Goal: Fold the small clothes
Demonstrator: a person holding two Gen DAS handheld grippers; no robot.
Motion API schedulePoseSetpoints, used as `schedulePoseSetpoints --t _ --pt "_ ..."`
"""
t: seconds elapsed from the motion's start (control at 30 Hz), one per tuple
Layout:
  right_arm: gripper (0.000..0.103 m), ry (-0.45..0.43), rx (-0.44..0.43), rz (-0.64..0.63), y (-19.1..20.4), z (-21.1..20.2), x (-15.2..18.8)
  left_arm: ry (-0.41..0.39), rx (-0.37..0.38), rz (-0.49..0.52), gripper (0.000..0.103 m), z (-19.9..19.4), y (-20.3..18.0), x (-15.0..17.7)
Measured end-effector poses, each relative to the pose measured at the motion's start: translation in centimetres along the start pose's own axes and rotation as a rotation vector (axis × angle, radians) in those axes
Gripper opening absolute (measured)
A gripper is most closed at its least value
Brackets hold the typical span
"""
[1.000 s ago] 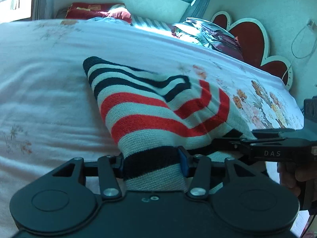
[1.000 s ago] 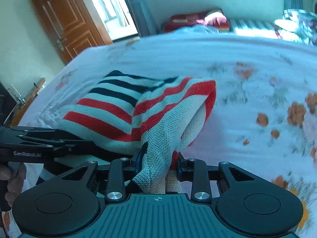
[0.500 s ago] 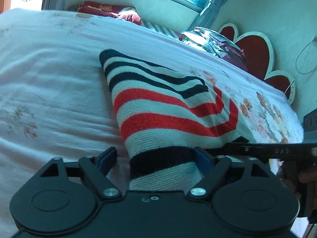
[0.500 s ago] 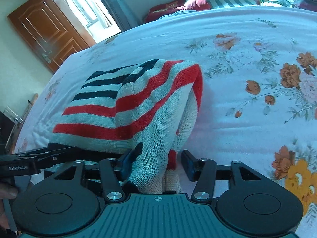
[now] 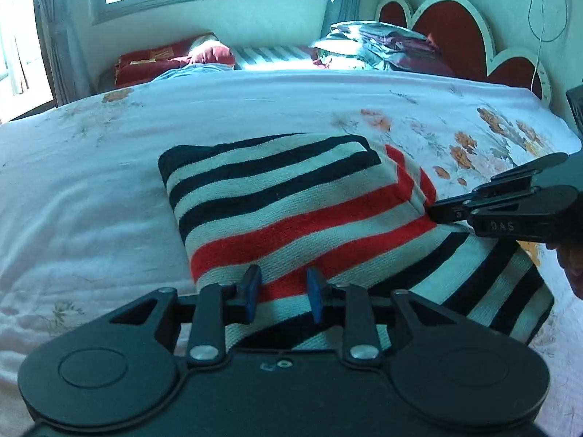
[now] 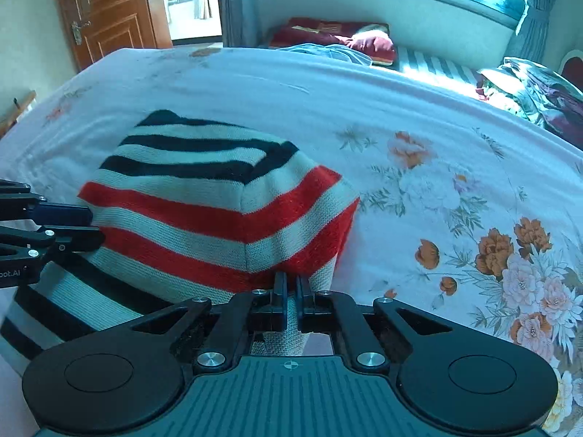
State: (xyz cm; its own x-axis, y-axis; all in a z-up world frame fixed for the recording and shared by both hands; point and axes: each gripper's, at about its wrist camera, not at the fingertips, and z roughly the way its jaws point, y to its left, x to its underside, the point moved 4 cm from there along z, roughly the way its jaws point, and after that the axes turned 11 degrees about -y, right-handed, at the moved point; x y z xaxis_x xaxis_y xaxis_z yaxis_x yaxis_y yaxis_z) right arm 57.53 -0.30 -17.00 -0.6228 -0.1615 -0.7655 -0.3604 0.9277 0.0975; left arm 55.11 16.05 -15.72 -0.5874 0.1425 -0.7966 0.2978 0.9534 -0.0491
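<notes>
While the right gripper [image 6: 289,291] pinches the striped sweater [image 6: 204,204], the left gripper [image 5: 282,291] gapes.

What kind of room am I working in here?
Most likely a home bedroom: the striped knit garment lies on a bed with a floral sheet, a red heart-shaped headboard stands behind, and a wooden door.
</notes>
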Motion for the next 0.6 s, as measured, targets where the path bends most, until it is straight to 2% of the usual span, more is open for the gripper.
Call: schedulePoseSetpoints --t 0.07,0.27,0.6 --pt "0.004 -0.002 -0.001 0.014 -0.2 0.0 0.1 0.0 -0.001 -0.051 0.026 -0.2 0.5 0.1" --pt "0.004 -0.018 0.003 0.017 -0.5 -0.4 0.4 -0.005 -0.021 -0.019 0.026 -0.6 0.1 0.1" --pt "0.004 -0.093 -0.033 0.021 1.1 -6.9 0.0 -0.021 -0.044 0.041 0.022 -3.6 -1.9 -0.3"
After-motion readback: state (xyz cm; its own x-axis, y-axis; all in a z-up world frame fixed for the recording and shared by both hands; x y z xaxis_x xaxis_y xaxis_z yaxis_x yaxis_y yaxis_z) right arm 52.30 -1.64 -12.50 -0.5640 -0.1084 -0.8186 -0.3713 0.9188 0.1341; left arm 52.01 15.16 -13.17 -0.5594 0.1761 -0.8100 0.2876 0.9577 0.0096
